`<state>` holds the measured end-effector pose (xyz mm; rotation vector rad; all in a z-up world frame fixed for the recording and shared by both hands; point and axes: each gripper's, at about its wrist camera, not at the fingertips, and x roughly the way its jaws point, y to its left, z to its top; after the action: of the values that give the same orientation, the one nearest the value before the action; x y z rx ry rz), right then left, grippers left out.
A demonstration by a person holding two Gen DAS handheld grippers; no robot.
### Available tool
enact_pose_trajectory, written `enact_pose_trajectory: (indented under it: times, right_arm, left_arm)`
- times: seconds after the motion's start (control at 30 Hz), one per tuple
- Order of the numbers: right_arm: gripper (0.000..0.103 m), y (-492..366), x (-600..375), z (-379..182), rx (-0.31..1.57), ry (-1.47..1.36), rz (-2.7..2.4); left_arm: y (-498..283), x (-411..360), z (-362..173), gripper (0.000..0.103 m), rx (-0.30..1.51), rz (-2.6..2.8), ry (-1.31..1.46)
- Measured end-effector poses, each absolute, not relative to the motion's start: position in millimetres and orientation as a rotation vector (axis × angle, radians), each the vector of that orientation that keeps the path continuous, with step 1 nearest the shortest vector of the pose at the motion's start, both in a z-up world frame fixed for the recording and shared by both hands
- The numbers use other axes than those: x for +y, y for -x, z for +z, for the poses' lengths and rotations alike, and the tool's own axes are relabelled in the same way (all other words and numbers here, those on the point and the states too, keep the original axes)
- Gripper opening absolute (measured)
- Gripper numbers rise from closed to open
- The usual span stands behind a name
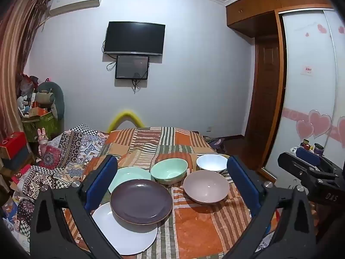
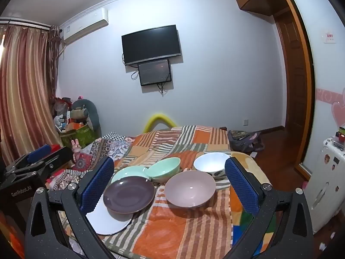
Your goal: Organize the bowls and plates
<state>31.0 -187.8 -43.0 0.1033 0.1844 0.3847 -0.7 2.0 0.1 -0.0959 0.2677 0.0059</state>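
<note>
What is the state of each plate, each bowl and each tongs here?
Round dark purple plate: upright, overlapping two plates.
Round white plate: flat, partly covered.
Round pale green plate: flat, partly covered.
Pale green bowl: upright, empty.
White bowl: upright, empty.
Pinkish grey bowl: upright, empty.
Left tongs: open.
Right tongs: open.

Both tongs (image 1: 172,179) (image 2: 170,180) have black angular frames, silver screws and blue dimpled pads (image 2: 98,185).

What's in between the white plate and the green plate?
The dark purple plate lies there, overlapping the white plate in front and the green plate behind. Both wrist views show it.
</note>
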Motion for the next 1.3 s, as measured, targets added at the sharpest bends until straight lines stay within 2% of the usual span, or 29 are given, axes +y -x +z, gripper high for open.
enact_pose_trajectory:
  times: [1.3]
  right_arm:
    - [0.102,-31,-174,-50,0.191,-0.106,0.403]
  left_arm:
    - [-7,11,-6,0.103,0.279,0.035,0.114]
